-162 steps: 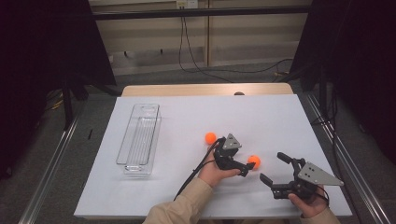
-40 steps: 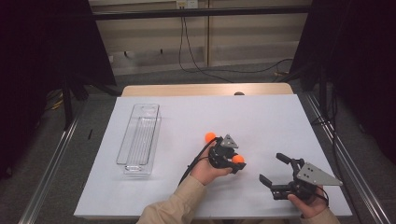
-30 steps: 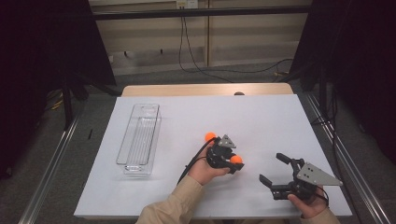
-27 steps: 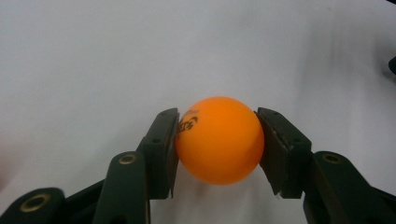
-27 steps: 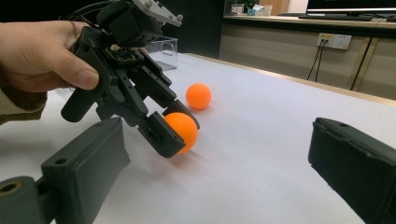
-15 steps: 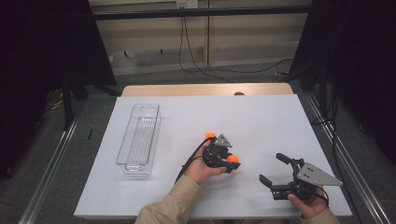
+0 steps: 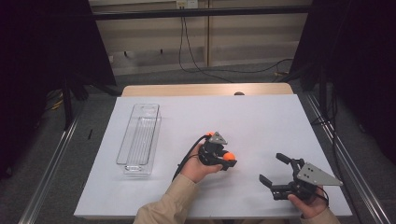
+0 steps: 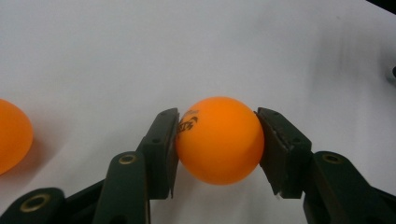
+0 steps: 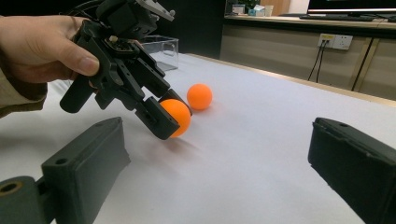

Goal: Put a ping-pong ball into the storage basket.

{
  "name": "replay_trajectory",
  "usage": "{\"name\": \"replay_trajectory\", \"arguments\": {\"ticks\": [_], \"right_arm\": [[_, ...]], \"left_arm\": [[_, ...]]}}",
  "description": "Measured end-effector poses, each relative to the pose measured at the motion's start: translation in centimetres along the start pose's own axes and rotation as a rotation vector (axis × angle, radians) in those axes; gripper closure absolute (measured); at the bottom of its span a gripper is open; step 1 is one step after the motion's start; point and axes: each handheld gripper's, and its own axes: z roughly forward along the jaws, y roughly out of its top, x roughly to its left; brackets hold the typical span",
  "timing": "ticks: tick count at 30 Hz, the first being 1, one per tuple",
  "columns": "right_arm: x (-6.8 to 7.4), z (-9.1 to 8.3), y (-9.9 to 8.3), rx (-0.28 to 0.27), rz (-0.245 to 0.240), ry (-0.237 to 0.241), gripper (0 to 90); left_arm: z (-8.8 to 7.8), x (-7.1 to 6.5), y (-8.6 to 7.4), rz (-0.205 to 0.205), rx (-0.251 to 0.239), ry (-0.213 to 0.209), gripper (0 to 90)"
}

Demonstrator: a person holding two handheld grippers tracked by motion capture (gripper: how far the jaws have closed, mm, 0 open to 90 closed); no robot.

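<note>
On the white table [image 7: 261,116]: 1 clear tray [image 7: 138,140] at far left; 2 orange balls at centre, the first ball [image 8: 218,140] clamped in my left gripper [image 7: 227,161], the second ball [image 9: 199,96] just beside it; my right gripper [image 7: 275,170] rests near right, jaws apart.
</note>
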Motion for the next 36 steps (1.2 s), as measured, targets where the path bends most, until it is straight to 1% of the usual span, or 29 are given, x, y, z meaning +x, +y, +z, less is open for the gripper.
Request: {"name": "replay_trajectory", "arguments": {"ticks": [5,16,23,36], "right_arm": [[0.0,0.0,0.0,-0.001,-0.002,0.000,3.6],[0.0,0.0,0.0,0.003,0.000,0.001,3.6],[0.0,0.0,0.0,0.005,-0.001,0.002,3.6],[0.1,0.0,0.0,0.004,-0.001,0.002,3.7]], "left_arm": [[-0.3,0.2,0.0,-0.011,-0.008,-0.002,50.8],[-0.7,0.3,0.1,-0.012,-0.008,-0.003,50.8],[-1.0,0.5,0.1,-0.027,-0.019,-0.003,50.8],[-1.6,0.9,0.2,-0.033,-0.023,0.003,50.8]]}}
